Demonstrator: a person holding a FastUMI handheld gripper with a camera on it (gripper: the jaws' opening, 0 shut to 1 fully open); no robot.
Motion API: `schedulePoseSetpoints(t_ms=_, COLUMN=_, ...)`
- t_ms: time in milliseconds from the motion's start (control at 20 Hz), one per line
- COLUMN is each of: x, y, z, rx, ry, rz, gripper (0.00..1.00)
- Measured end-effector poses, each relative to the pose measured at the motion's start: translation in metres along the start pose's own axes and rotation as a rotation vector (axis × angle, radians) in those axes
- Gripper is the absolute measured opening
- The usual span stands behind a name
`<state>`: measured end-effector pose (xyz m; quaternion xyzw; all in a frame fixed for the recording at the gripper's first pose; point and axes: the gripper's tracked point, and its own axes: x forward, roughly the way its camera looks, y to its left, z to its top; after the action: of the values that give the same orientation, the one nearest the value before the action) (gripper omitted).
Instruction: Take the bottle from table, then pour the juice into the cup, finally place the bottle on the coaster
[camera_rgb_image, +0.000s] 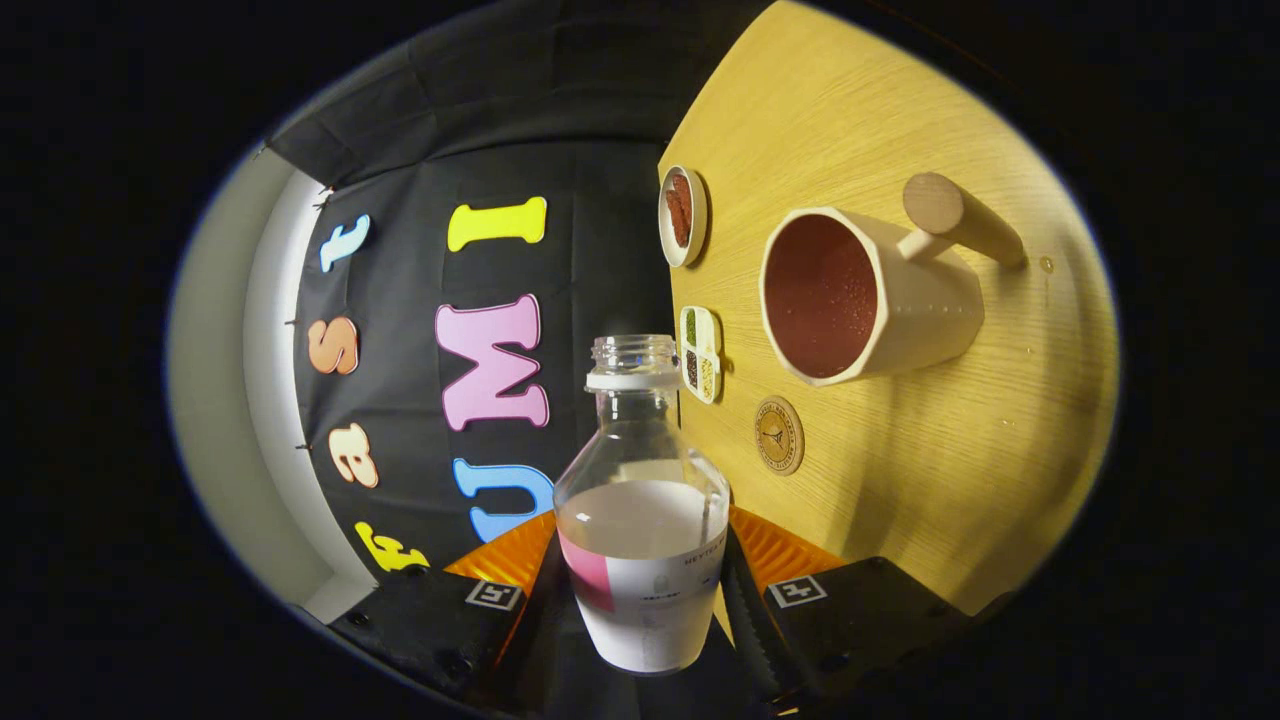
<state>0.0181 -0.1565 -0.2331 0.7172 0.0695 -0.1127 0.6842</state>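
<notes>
My gripper (640, 590) is shut on a clear bottle (640, 500) with no cap, both fingers pressing its labelled lower body. The bottle holds whitish juice to about half height, and its open neck points away from me. The whole view is rolled sideways, so the wooden table (950, 480) stands like a wall to the right of the bottle. On it sits a cream faceted cup (860, 295) with a wooden peg handle, its reddish inside facing me, beyond and to the right of the bottle's mouth. A small round wooden coaster (779, 434) lies near the bottle's shoulder, between the cup and the fingers.
A round dish (683, 215) with brown powder and a small divided dish (700, 352) of spices sit along the table's far edge, close to the bottle's neck. The black cloth wall hangs behind, with a pale wall strip to its left.
</notes>
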Motion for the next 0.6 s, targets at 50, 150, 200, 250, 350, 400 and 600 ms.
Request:
schedulePoseSetpoints(t_ms=50, x=0.0013, y=0.0, z=0.001, rx=0.025, ry=-0.003, rz=-0.001, gripper=0.74)
schedulePoseSetpoints(t_ms=150, x=-0.0003, y=-0.0023, z=0.0029, rx=0.055, ry=0.0, rz=-0.008, gripper=0.74)
schedulePoseSetpoints(t_ms=200, x=-0.0019, y=-0.003, z=0.0034, rx=0.067, ry=0.006, rz=-0.013, gripper=0.74)
schedulePoseSetpoints(t_ms=250, x=-0.0014, y=-0.0031, z=0.0032, rx=0.079, ry=0.013, rz=-0.017, gripper=0.74)
schedulePoseSetpoints(t_ms=350, x=-0.0004, y=-0.0042, z=0.0021, rx=0.111, ry=0.031, rz=-0.024, gripper=0.74)
schedulePoseSetpoints(t_ms=400, x=-0.0002, y=-0.0037, z=0.002, rx=0.127, ry=0.04, rz=-0.027, gripper=0.74)
schedulePoseSetpoints(t_ms=600, x=0.0024, y=-0.0079, z=-0.0012, rx=0.151, ry=0.083, rz=-0.048, gripper=0.74)
